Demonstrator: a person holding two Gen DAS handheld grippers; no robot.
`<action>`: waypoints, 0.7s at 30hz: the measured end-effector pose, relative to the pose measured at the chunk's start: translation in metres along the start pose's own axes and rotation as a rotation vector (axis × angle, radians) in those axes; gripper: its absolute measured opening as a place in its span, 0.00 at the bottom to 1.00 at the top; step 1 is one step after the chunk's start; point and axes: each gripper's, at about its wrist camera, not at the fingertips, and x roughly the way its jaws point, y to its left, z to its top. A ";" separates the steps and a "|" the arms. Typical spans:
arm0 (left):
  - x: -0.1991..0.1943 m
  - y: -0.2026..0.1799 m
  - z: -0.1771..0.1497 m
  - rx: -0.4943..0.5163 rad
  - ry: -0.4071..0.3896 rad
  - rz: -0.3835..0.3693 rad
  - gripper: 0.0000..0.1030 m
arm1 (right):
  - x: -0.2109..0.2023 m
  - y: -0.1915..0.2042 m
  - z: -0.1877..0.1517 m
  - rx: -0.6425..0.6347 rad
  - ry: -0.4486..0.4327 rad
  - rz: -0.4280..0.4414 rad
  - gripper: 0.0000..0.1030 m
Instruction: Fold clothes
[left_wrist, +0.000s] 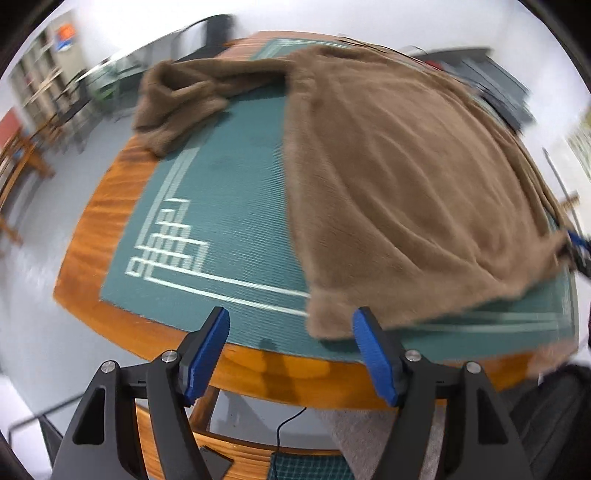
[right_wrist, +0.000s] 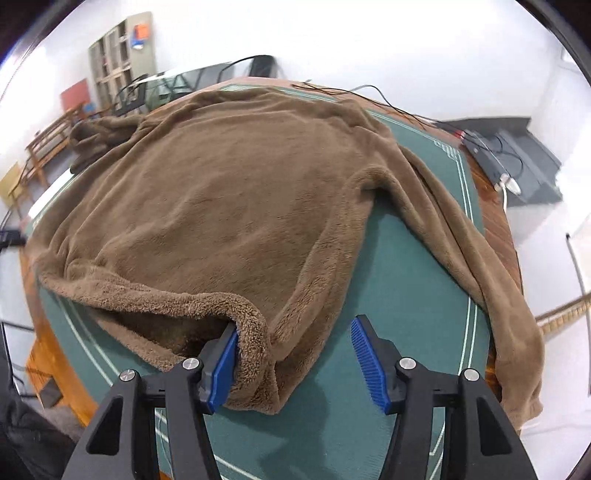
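Lying flat, the brown sweater (right_wrist: 221, 192) runs lengthwise away — hem nearest.

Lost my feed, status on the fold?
Left gripper open beside hem corner. Right gripper open, hem corner between jaws. Brown fleece sweater flat on green mat, unfolded. Nothing blocking.

I see my left black gripper with blue ribbed pads (left_wrist: 290, 354) angled steeply down, jaws apart, empty | my right black gripper, blue-padded (right_wrist: 295, 363), angled down, jaws apart
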 end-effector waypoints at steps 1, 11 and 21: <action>0.000 -0.005 -0.001 0.020 -0.003 -0.012 0.72 | 0.001 0.000 0.002 0.011 -0.001 -0.003 0.59; 0.023 -0.044 0.003 0.094 -0.037 -0.014 0.72 | 0.002 -0.012 0.018 0.101 -0.014 -0.035 0.59; 0.012 -0.011 0.041 -0.225 -0.185 0.099 0.72 | 0.004 -0.004 0.010 0.026 0.035 0.002 0.27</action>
